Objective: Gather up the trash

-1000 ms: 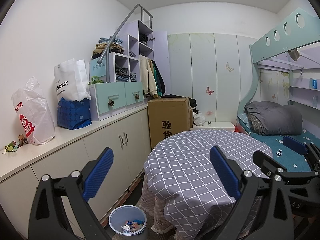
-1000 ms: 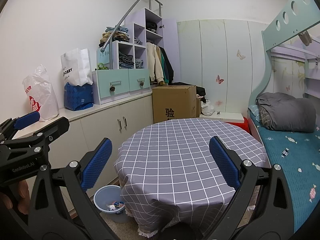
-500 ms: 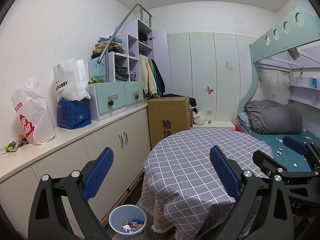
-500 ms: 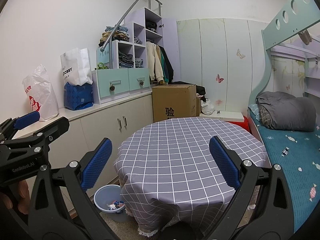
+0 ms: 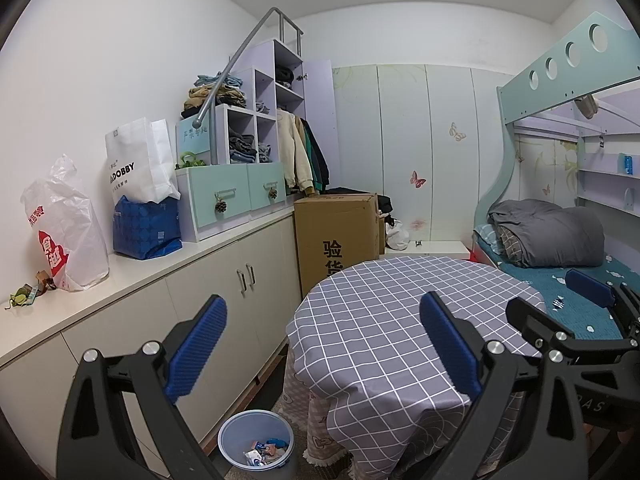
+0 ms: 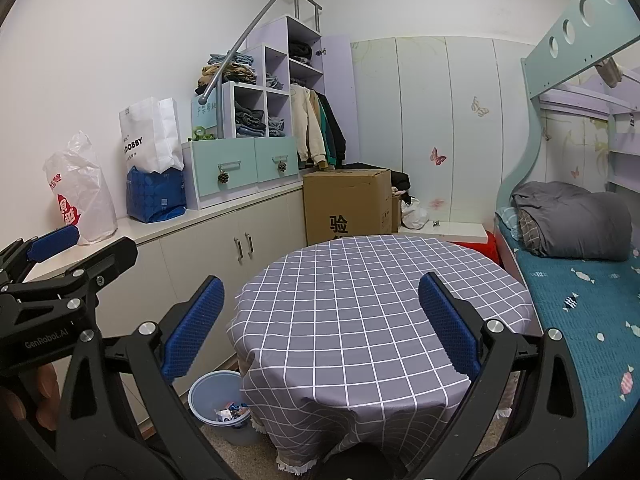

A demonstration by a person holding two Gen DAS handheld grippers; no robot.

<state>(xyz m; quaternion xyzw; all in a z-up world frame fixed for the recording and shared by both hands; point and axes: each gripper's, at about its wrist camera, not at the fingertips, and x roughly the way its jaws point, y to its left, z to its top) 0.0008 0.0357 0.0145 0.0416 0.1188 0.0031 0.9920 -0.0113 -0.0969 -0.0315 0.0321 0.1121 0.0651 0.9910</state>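
Left wrist: left claw (image 5: 322, 338) wide, empty — right claw (image 6: 320, 326) same; bin (image 5: 256, 439) w/ trash.

White-walled bedroom: checked round table (image 6: 360, 304), bunk bed (image 6: 580, 288), cabinets (image 5: 224, 280).

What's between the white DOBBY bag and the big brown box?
In both views, mint-green drawers with cubby shelves above, on the countertop.

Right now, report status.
Both grippers, left and right, open, empty. Bin on floor beside table, trash inside. Nothing blocking.
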